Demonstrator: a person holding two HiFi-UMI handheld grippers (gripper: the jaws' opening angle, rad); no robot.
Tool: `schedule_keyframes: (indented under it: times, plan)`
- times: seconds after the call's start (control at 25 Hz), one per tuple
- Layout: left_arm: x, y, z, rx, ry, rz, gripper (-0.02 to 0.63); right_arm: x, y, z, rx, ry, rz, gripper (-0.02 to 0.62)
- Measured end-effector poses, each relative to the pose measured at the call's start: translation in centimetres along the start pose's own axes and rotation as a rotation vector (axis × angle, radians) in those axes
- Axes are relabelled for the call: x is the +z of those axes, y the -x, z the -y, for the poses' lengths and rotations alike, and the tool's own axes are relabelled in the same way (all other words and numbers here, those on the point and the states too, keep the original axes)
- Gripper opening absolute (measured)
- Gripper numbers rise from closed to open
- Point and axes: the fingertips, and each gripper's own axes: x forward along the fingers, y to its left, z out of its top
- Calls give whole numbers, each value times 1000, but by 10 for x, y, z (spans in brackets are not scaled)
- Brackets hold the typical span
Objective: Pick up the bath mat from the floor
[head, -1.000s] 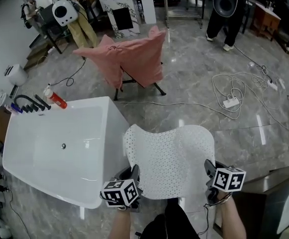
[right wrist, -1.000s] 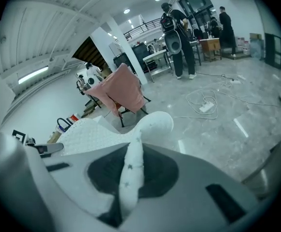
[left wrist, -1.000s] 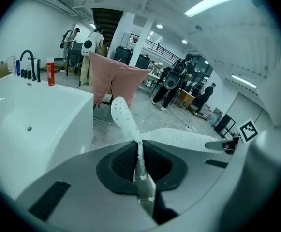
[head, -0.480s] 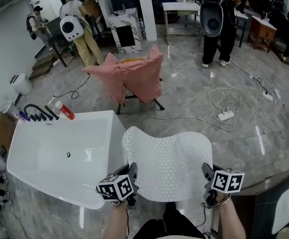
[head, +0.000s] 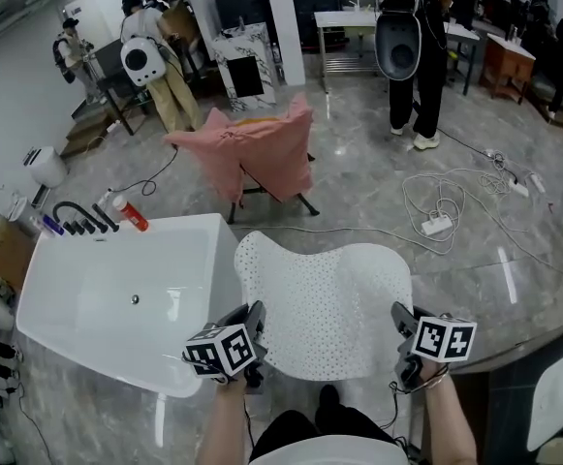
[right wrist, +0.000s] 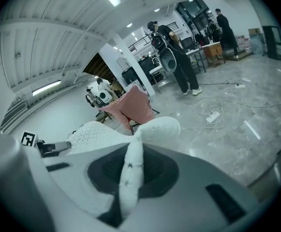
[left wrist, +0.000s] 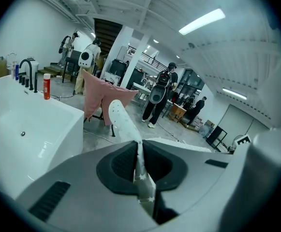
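- A white tub [head: 87, 303] stands at the left, with a red bottle [head: 132, 215] and a black tap [head: 68, 211] on its far rim.
- The left claw [left wrist: 139, 164] and right claw [right wrist: 129, 170] each pinch tight on the mat [head: 329, 294], held up beside the tub.
- Behind it are a chair [head: 262, 177] under a pink cloth [head: 247, 143] and a cord [head: 436, 223] on the floor [head: 359, 153].

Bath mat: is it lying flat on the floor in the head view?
No, the bath mat hangs in the air, its near edge clamped by the left gripper and the right gripper.
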Motion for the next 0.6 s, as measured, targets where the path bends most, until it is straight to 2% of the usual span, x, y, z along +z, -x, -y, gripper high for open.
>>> schedule_keyframes:
  times: [0.6]
  plan:
    - [-6, 28, 10, 5, -22, 31, 15, -2, 20, -16, -6, 99, 23, 23]
